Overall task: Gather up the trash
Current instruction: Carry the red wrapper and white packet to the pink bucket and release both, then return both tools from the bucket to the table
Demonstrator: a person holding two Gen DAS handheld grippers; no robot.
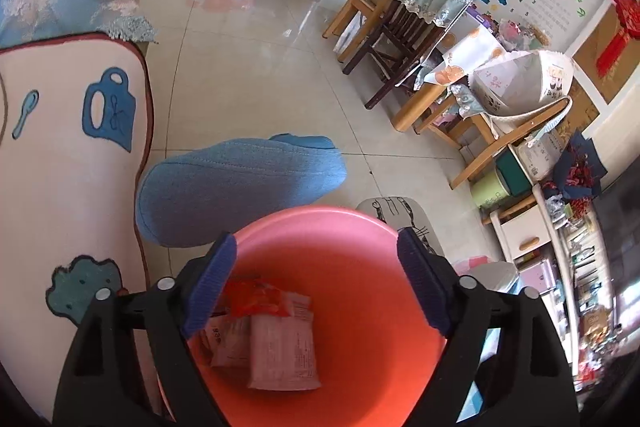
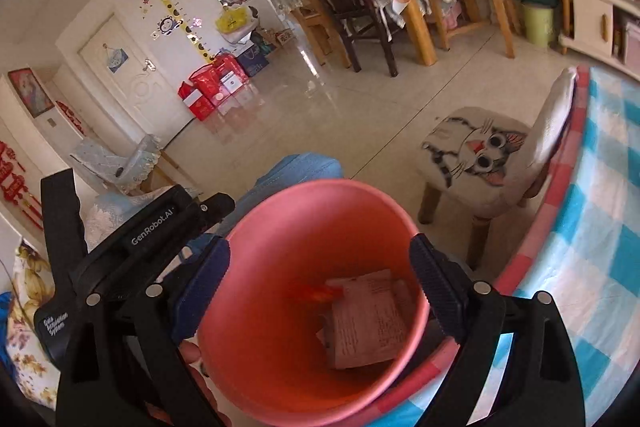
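Note:
A pink bin (image 1: 304, 213) stands below both grippers, its mouth facing up. Inside it lie a white printed wrapper (image 1: 284, 351) and a red wrapper (image 1: 256, 301). My left gripper (image 1: 317, 237) hangs over the bin's opening with its jaws wide apart and nothing between the blue pads. In the right wrist view the same bin (image 2: 320, 185) holds the white wrapper (image 2: 368, 319) and the red wrapper (image 2: 316, 293), which looks blurred. My right gripper (image 2: 320, 242) is open and empty above the bin too. The left gripper's black body (image 2: 160, 227) sits just left of the bin.
A person's leg in blue jeans (image 1: 240, 183) is right behind the bin. A cat-face stool (image 2: 476, 155) stands to the right, beside a blue checked cloth with a pink edge (image 2: 600, 227). A cream cushion (image 1: 60, 167) is at the left. Wooden chairs (image 1: 400, 27) stand farther back.

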